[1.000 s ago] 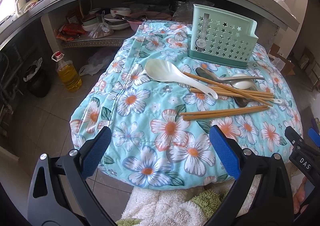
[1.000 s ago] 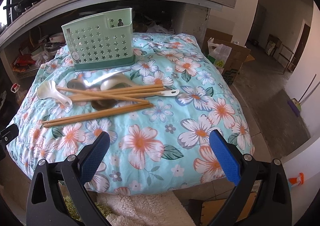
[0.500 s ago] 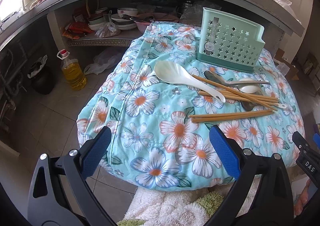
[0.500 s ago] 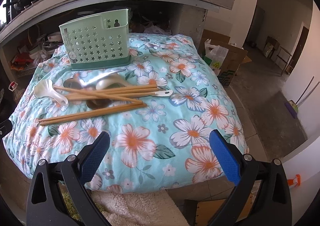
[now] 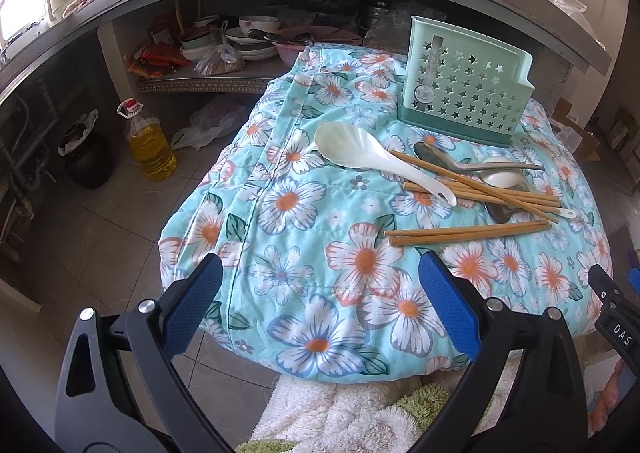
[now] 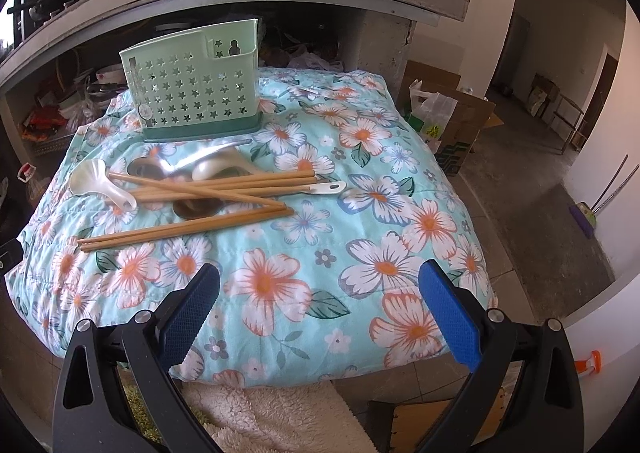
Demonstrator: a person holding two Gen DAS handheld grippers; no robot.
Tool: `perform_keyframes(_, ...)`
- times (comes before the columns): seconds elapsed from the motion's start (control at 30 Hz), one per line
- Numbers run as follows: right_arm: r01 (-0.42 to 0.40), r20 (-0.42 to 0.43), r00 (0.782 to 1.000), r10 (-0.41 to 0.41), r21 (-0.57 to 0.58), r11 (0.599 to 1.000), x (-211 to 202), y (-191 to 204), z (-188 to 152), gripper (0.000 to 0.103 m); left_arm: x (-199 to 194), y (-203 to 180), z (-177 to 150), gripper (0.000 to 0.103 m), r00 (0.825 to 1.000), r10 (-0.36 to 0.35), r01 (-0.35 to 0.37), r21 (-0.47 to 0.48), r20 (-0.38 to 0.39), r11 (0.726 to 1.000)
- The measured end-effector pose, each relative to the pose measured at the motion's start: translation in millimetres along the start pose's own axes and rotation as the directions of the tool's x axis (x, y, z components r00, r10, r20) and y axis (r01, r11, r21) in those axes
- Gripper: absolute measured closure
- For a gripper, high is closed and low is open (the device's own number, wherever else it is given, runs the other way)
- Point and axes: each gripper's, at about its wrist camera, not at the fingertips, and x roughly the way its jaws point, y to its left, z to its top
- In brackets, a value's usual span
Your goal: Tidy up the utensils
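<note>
Left wrist view, one green caddy point(image 5: 464, 93), two white spoons point(image 5: 384, 163), both grippers point(image 5: 320, 309) point(image 6: 320, 309) wide

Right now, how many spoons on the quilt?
4. Big white spoon at the pile's left end; metal spoon just before the green holder; small white spoon beside it; second metal spoon partly under the chopsticks. More could be hidden underneath.

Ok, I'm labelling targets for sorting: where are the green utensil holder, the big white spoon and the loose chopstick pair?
green utensil holder point(image 6: 188, 93), right wrist view, star-punched front wall.
big white spoon point(image 5: 344, 143), left wrist view, bowl.
loose chopstick pair point(image 5: 468, 233), left wrist view, mid-length.
</note>
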Motion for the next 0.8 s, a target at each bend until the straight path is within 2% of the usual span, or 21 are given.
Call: perform_keyframes(0.8,-0.008,-0.001,1.000,0.008,-0.007,1.000,-0.8,2.4,-0.2,0.006,2.8,-3.9,1.5,0.008,1.000,-0.003,0.003,0.009,-0.004,1.000)
